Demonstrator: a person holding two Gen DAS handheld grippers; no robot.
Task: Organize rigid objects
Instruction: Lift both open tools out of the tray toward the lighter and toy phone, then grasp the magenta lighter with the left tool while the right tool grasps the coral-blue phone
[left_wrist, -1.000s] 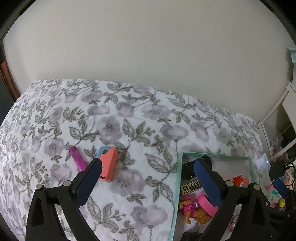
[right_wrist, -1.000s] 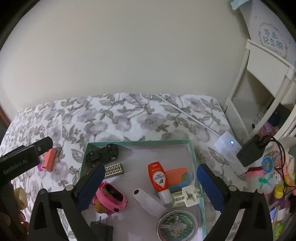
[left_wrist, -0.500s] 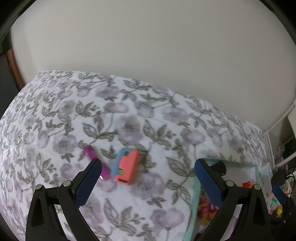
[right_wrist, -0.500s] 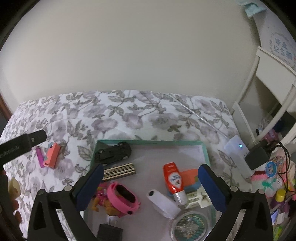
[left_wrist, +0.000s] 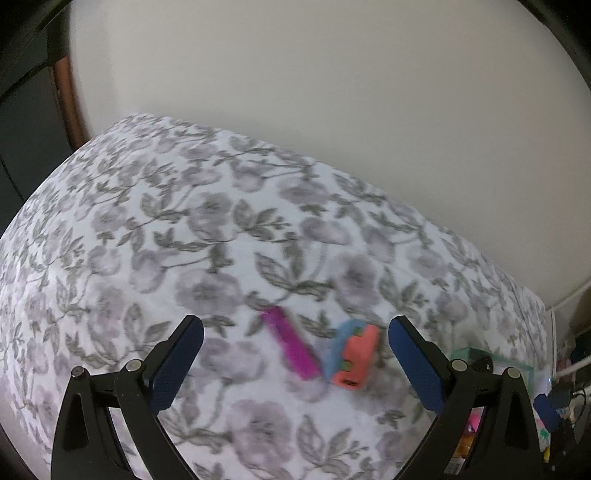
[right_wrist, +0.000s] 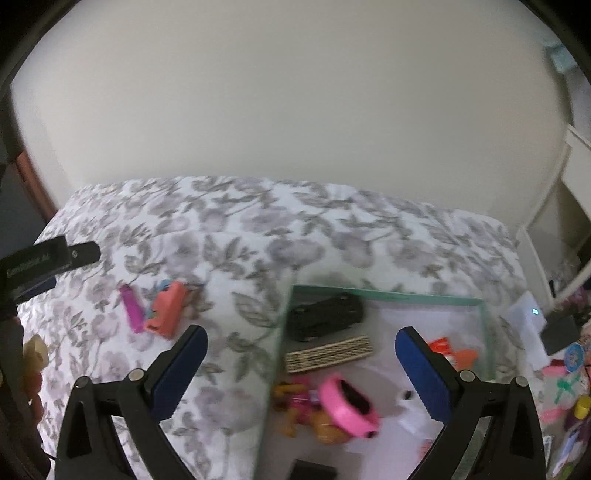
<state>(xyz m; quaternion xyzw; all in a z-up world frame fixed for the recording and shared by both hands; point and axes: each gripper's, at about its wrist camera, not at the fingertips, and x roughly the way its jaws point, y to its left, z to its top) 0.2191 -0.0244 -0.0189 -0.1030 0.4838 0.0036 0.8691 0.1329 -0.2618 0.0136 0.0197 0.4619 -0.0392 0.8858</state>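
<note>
Left tool (left_wrist: 291, 345) released, jaws spread wide, nothing between them; it hangs over the two items still loose on the bed. Right tool (right_wrist: 301, 350) also released and empty, hovering over the left edge of the box.

Largest to smallest:
- Bed (left_wrist: 155, 236), floral cover, carries everything.
- Box (right_wrist: 388, 293), teal rim, white floor, sits on the right part of the bed. Only its corner shows in the left view.
- In the box: black toy car (right_wrist: 325, 317) at the back left, patterned strip (right_wrist: 328, 354) just in front of it, pink band (right_wrist: 349, 406) lying against an orange and pink toy figure (right_wrist: 306, 413), orange bottle (right_wrist: 443, 349) on the right, half hidden by the right tool finger. More stuff near the front edge, too blurred to name.
- Outside the box: coral block (left_wrist: 354, 356) with a blue piece on its left side, and just beside it a purple stick (left_wrist: 291, 349). Touching or not, cannot tell, blur.

Progress: most items look boxed. Left to do, by my read: those two. Left tool is lined up on them, so next grab is probably one of them.
</note>
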